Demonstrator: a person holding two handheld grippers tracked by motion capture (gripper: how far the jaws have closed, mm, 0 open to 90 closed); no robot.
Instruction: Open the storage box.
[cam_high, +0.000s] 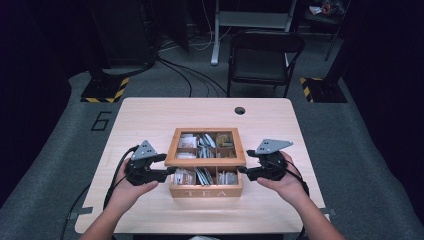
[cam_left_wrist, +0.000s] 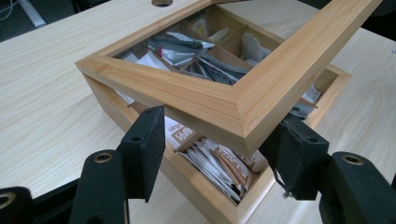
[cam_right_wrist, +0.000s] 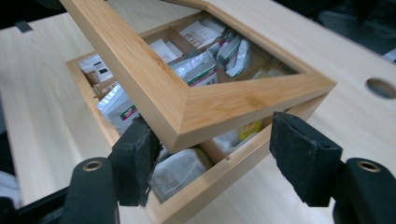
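Pale wood-grain table (cam_high: 145, 120) with a dark round hole (cam_high: 240, 110). Honey-coloured wooden tea box (cam_high: 205, 192), "TEA" lettered lighter on its front; lid frame (cam_high: 205, 161) of the same honey tone. Sachets (cam_left_wrist: 219, 161) white, brown and grey-green. Left gripper (cam_high: 169, 171) and right gripper (cam_high: 243, 170) black, with grey top plates. Floor (cam_high: 60, 145) grey, with yellow-black hazard stripes (cam_high: 106, 91).

L tool (cam_high: 170, 171) – R tool (cam_high: 243, 170) – jaws apart

Wooden tea box (cam_high: 205, 190) sits mid-table (cam_high: 150, 115), framed lid (cam_high: 205, 146) raised off its front. Left gripper (cam_high: 169, 171) and right gripper (cam_high: 243, 170) flank the box at the lid's front corners.
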